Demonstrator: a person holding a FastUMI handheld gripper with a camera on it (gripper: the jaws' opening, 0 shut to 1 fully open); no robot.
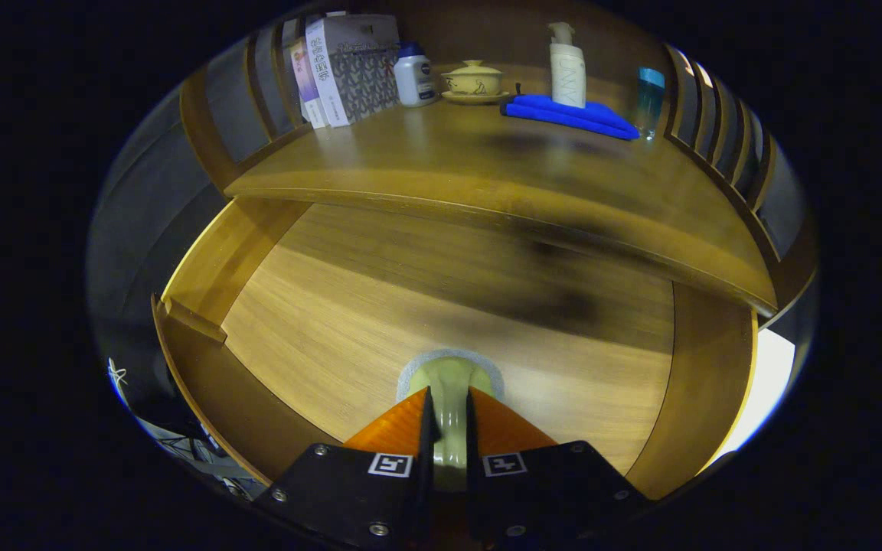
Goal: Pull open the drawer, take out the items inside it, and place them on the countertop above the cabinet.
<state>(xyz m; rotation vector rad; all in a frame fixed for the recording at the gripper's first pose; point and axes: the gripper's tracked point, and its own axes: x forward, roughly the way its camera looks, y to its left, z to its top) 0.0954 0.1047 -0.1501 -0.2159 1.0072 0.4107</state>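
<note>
At the bottom of the frame the gripper [449,417] is closed on a pale green cup [449,383], both fingers pressing its sides, over the open drawer [380,306]. In the upper frame the countertop [449,161] carries boxes [349,69], a lidded bowl [473,79], a pump bottle [567,69] and a blue cloth [571,115].

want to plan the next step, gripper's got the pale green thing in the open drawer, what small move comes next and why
Probably lift straight up. The gripper is closed on the pale green glazed ceramic piece, just above the open wooden drawer's floor. The brown wooden countertop overhangs the drawer's back, so it likely needs height before moving forward.
</note>
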